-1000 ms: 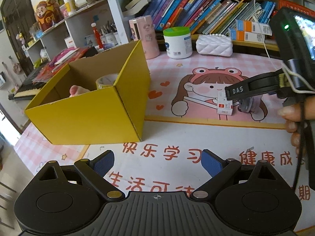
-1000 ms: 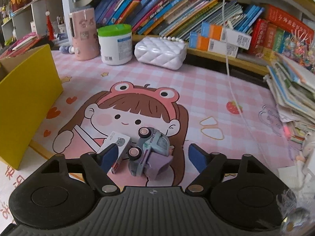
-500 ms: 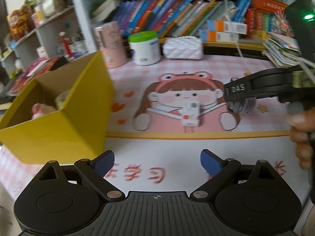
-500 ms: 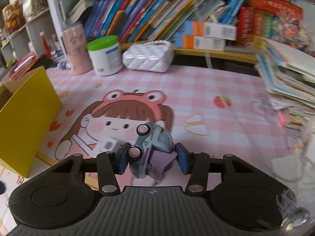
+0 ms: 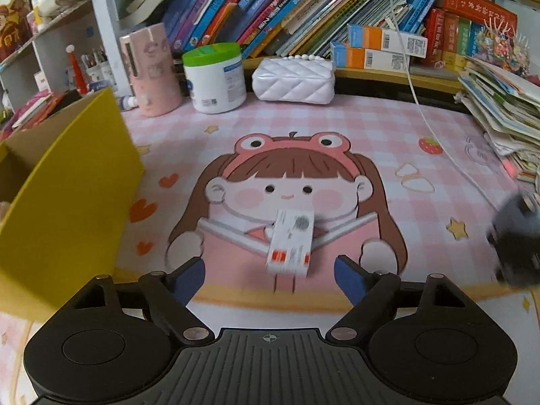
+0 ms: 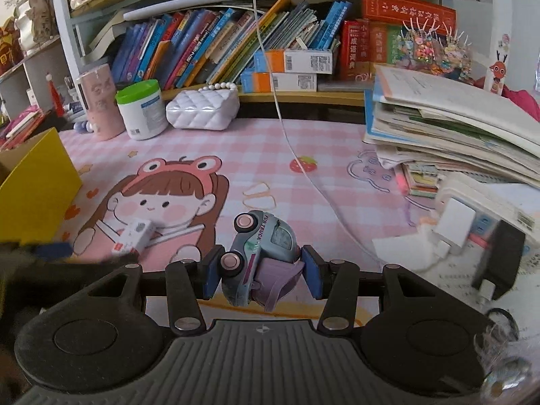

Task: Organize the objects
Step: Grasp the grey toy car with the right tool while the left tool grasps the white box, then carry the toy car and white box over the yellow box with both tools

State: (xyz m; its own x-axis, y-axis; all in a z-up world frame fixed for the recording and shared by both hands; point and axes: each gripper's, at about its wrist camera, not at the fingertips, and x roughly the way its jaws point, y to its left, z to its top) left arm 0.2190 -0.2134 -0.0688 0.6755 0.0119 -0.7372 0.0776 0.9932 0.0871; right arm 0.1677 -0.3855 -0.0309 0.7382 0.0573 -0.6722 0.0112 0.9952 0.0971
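Observation:
My right gripper (image 6: 260, 271) is shut on a blue-grey and purple toy truck (image 6: 260, 256), held on its side above the cartoon mat. My left gripper (image 5: 270, 278) is open, with a small white box with red marks (image 5: 291, 242) lying on the mat between and just ahead of its fingertips. The same white box (image 6: 135, 236) shows in the right wrist view, left of the truck. A yellow cardboard box (image 5: 64, 189) stands at the left, also in the right wrist view (image 6: 33, 185). The right gripper shows as a dark blur at the right edge of the left wrist view (image 5: 516, 239).
A pink cup (image 5: 153, 71), a green-lidded white jar (image 5: 216, 77) and a white quilted purse (image 5: 293, 81) stand at the back before a bookshelf. A stack of books and papers (image 6: 455, 128) and a charger with cable (image 6: 452, 226) lie at the right.
My left gripper swung right and came up to the white box. My right gripper closed on the toy truck and lifted it away to the right.

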